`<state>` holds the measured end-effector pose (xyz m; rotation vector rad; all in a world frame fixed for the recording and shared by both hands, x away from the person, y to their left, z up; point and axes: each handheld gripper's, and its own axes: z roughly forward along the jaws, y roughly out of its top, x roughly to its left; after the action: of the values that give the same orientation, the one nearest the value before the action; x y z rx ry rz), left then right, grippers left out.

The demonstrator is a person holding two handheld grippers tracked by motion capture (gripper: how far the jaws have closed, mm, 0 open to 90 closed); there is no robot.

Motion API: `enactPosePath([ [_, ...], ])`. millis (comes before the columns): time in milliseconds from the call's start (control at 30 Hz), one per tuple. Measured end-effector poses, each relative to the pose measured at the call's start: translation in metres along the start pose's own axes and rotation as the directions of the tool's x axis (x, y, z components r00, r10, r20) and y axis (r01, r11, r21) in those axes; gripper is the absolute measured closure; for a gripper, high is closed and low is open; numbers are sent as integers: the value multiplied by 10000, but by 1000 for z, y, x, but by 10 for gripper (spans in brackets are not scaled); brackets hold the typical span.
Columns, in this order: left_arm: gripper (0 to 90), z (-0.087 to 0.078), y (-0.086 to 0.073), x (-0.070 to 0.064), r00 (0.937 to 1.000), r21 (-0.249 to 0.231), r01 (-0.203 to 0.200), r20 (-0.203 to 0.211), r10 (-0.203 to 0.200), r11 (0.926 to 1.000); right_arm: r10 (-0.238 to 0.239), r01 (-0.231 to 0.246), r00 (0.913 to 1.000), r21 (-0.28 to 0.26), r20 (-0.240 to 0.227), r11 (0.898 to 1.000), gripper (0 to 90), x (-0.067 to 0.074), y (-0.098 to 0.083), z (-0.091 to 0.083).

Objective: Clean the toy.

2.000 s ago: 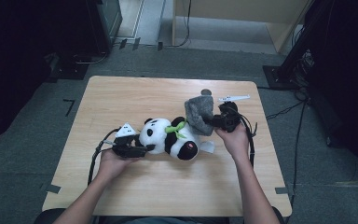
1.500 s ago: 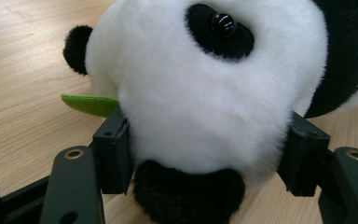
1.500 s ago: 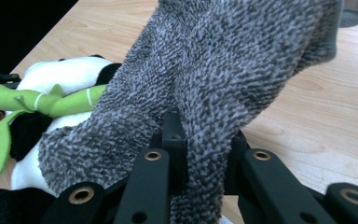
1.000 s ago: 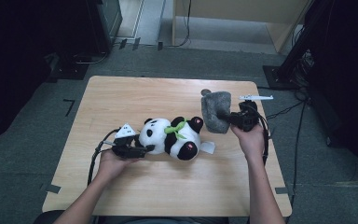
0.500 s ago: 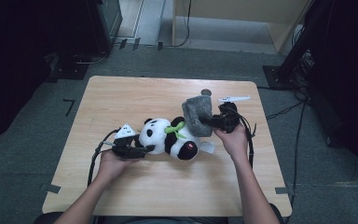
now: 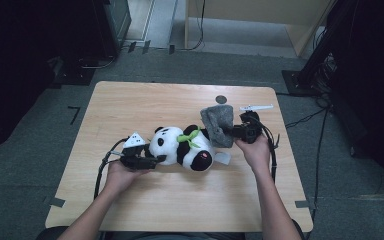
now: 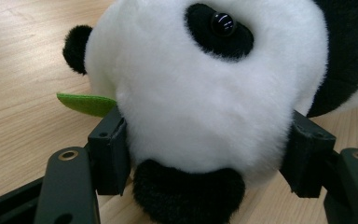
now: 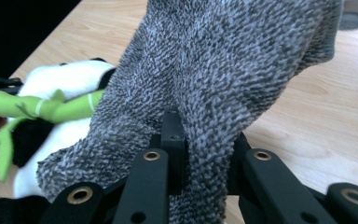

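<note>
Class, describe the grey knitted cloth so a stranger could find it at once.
On the wooden table, look right of the plush panda. There the right gripper pinches a speckled grey knitted cloth. It is the only grey, woolly thing there.

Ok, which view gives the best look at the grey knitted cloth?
The right gripper view: the grey knitted cloth is close enough to show its weave, pinched between the right gripper jaws. The high view shows the cloth small, by the toy panda, whose head the left gripper clamps.
</note>
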<state>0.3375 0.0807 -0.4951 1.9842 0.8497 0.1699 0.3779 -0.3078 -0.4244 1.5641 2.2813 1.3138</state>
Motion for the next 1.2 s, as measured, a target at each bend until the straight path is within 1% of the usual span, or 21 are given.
enactPosePath([
  [100, 300, 0, 0, 1, 10000, 12, 25, 27, -25, 10000, 104, -104, 9999, 52, 101, 9999, 782, -4, -2, -1],
  [200, 300, 0, 0, 1, 10000, -24, 82, 44, -82, 10000, 229, -239, 9985, 190, 500, 9995, 782, -10, -6, -4],
  [300, 300, 1, 0, 1, 10000, -28, 65, 50, -65, 10000, 197, -211, 9972, 188, 723, 9996, 783, -13, -7, -7],
  [333, 300, 1, 0, 2, 10000, -7, 44, 59, -44, 10000, 220, -231, 9962, 132, 839, 9996, 784, -15, -8, -11],
  [367, 300, 1, 0, 2, 10000, -2, 28, 58, -28, 10000, 445, -439, 9958, -97, 799, 9990, 786, -20, -8, -19],
  [433, 300, 1, 1, 2, 10000, -17, 28, 44, -28, 10000, 506, -480, 9958, -357, 764, 9982, 787, -20, -7, -27],
  [467, 300, 1, 1, 2, 10000, -18, 24, 39, -24, 10000, 520, -485, 9964, -527, 666, 9974, 787, -18, -5, -32],
  [500, 300, 1, 1, 2, 10000, -18, 24, 39, -24, 10000, 520, -485, 9964, -527, 666, 9974, 787, -18, -5, -32],
  [533, 300, 1, 1, 1, 10000, -23, 27, 35, -27, 10000, 389, -350, 9984, -906, 412, 9953, 786, -10, -1, -42],
  [567, 300, 1, 1, 1, 10000, -23, 27, 35, -27, 10000, 318, -284, 9989, -989, 331, 9947, 786, -6, 1, -44],
  [600, 300, 2, 1, 1, 10000, -30, 39, 22, -39, 10000, 116, -92, 9997, -1100, 209, 9939, 786, 0, 3, -45],
  [633, 300, 1, 1, 1, 10000, -12, 10, 4, -10, 10000, 116, -92, 9997, -1100, 209, 9939, 786, 0, 3, -45],
  [667, 300, 1, 1, 1, 10000, -3, 10, 4, -10, 10000, -15, 24, 10000, -1168, 81, 9932, 786, 6, 5, -46],
  [700, 301, 1, 1, 1, 10000, -14, 35, 10, -35, 10000, -366, 341, 9992, -1239, -181, 9917, 786, 18, 8, -43],
  [733, 301, 1, 1, 1, 10000, -14, 35, 10, -35, 10000, -485, 447, 9984, -1241, -279, 9913, 786, 23, 9, -42],
  [767, 301, 2, 1, 1, 10000, -17, 30, 15, -30, 10000, -706, 649, 9966, -1209, -433, 9905, 786, 30, 11, -37],
  [833, 302, 1, 1, 1, 10000, -16, 24, 18, -24, 10000, -933, 852, 9933, -1141, -675, 9898, 786, 39, 13, -30],
  [933, 302, 1, 1, 1, 10000, -13, 15, 9, -15, 10000, -1255, 1175, 9871, -829, -992, 9896, 786, 53, 15, -15],
  [1033, 302, 2, 1, 1, 10000, -28, 35, 14, -35, 10000, -1382, 1283, 9808, -782, -1377, 9886, 786, 64, 15, -8],
  [1100, 302, 2, 1, 1, 10000, -30, 36, 12, -36, 10000, -1571, 1476, 9763, -725, -1491, 9864, 786, 71, 15, -3],
  [1200, 303, 2, 1, 1, 10000, 33, 11, -10, -11, 10000, -1617, 1592, 9743, -283, -1569, 9868, 785, 73, 10, 10],
])
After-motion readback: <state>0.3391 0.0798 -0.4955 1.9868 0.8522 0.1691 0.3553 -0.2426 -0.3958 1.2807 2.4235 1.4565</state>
